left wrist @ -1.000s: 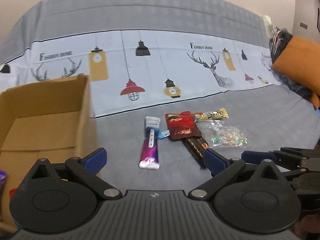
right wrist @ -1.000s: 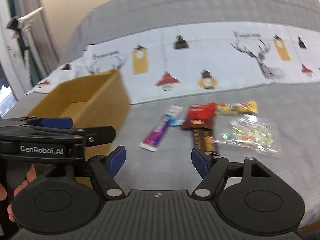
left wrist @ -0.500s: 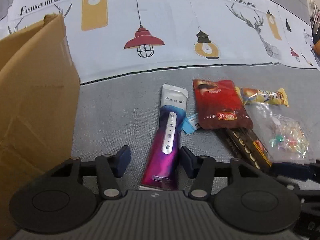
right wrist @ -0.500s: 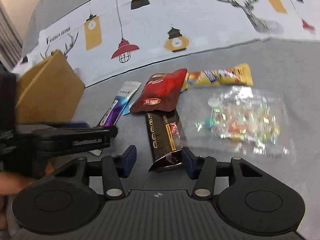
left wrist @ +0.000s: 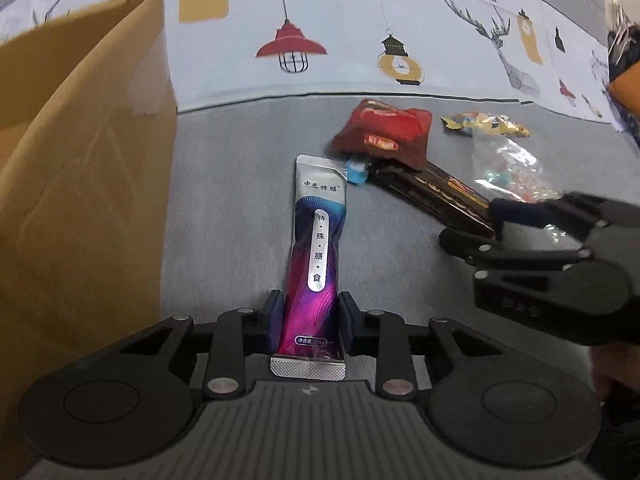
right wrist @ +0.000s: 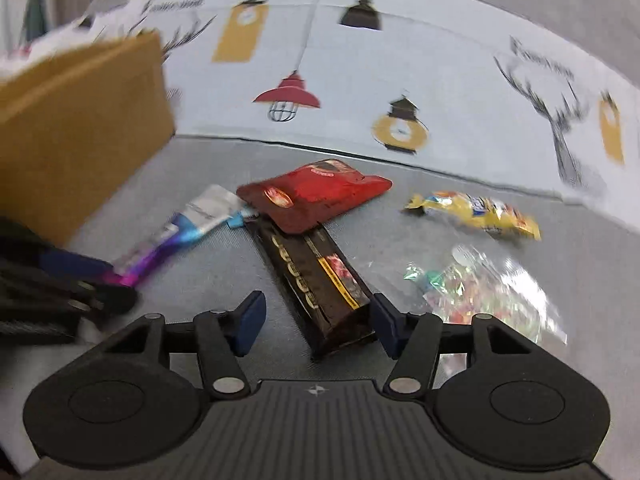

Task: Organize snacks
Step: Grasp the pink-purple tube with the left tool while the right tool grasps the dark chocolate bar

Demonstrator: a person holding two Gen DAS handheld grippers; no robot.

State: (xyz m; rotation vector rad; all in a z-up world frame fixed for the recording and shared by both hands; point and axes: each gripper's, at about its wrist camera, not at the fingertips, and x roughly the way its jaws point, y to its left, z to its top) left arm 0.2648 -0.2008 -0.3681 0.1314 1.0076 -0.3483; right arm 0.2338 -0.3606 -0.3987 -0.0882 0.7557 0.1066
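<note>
the left gripper [left wrist: 308,324] is clenched on the purple stick sachet [left wrist: 316,264]: its two blue-padded fingers [left wrist: 274,322] press against the long sides of the sachet near its crimped near end, and the rest of the sachet runs straight away from the gripper along the grey bed cover [left wrist: 240,184]. the silver far end of the sachet reaches a small blue packet [left wrist: 357,171], which sits at the edge of the red pouch [left wrist: 384,134].

the right gripper [right wrist: 318,322] is spread wide, grasping nothing. the near end of the dark chocolate bar [right wrist: 316,280] lies between its fingers [right wrist: 250,322], closer to the right finger; whether that finger touches the wrapper cannot be told. there is a clear gap to the left finger. the bar runs away and to the left, with its far end tucked under the red pouch [right wrist: 316,194].

just right of the right gripper lies a clear bag of coloured candies [right wrist: 484,292], partly behind the right finger linkage. beyond it, apart from the pouch, is a yellow wrapped snack [right wrist: 476,214]. the cardboard box [left wrist: 80,168] stands on the bed to the left of the sachet, its side wall close by. the printed sheet [left wrist: 360,32] with lamps and deer covers the bed beyond the snacks.
</note>
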